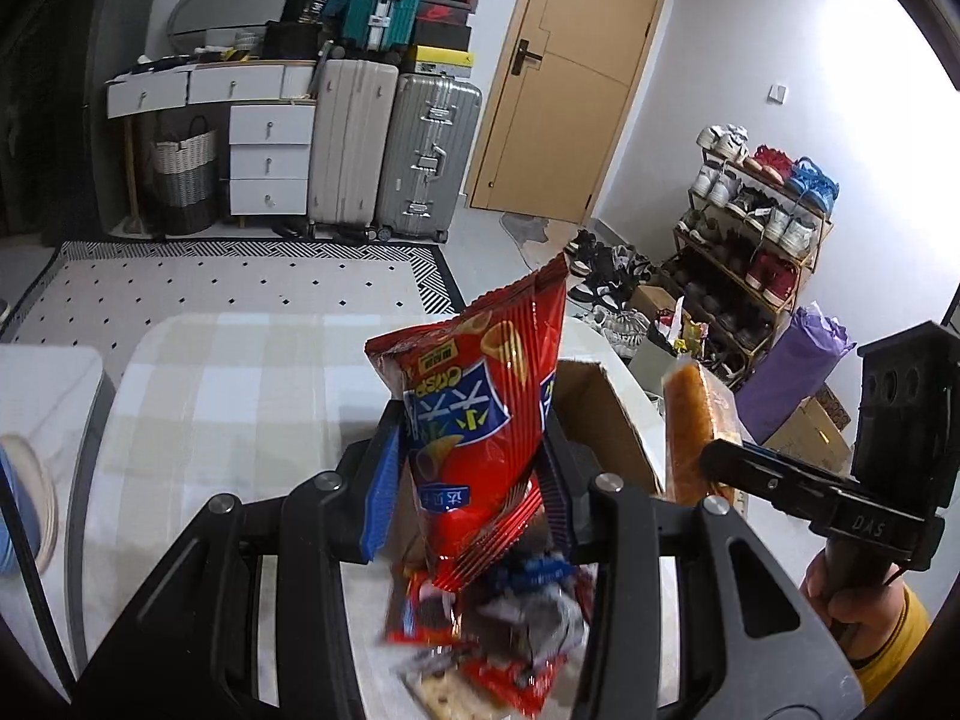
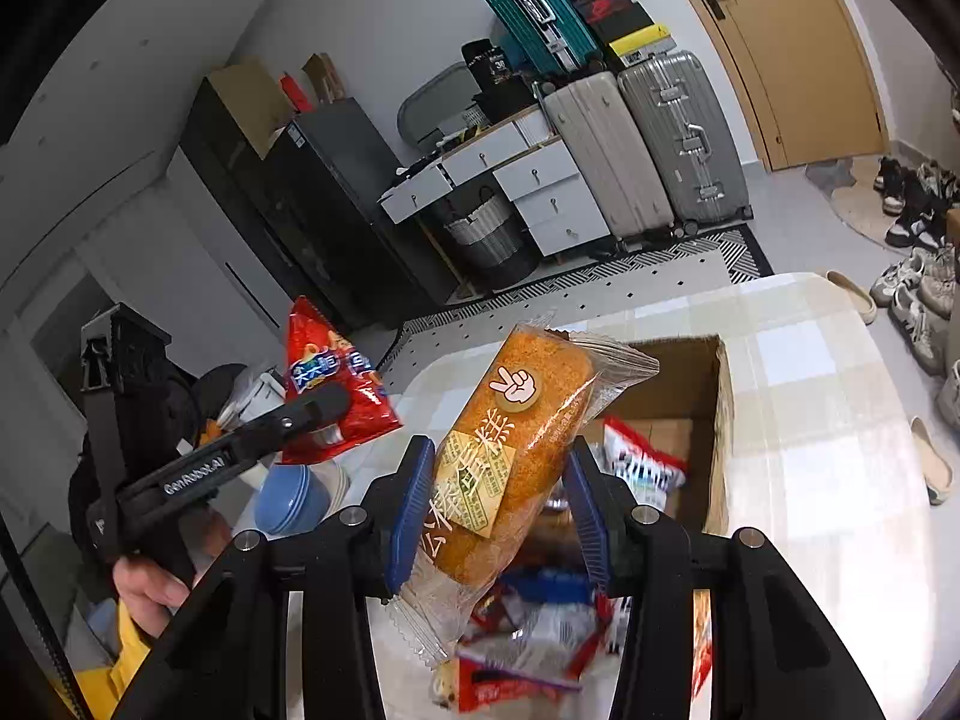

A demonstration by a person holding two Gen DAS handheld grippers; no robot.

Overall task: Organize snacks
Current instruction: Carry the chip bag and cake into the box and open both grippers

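My left gripper (image 1: 465, 480) is shut on a red crisp bag (image 1: 474, 414), which stands upright between the blue pads above the table. From the right wrist view the same red bag (image 2: 333, 384) hangs at the left in that gripper (image 2: 312, 414). My right gripper (image 2: 498, 498) is shut on a clear-wrapped orange cake loaf (image 2: 510, 456), tilted up to the right; this loaf (image 1: 696, 426) shows at the right of the left wrist view. An open cardboard box (image 2: 717, 420) lies just beyond, with a red-and-white packet (image 2: 642, 462) inside. Several loose snack packets (image 1: 498, 630) lie blurred below both grippers.
The table (image 1: 210, 396) wears a pale checked cloth. A blue bowl (image 2: 294, 498) sits at its left edge. Suitcases (image 1: 396, 156), white drawers (image 1: 270, 162), a wooden door (image 1: 570, 78) and a shoe rack (image 1: 756, 240) line the room beyond. A hand (image 1: 852, 600) holds the right gripper's handle.
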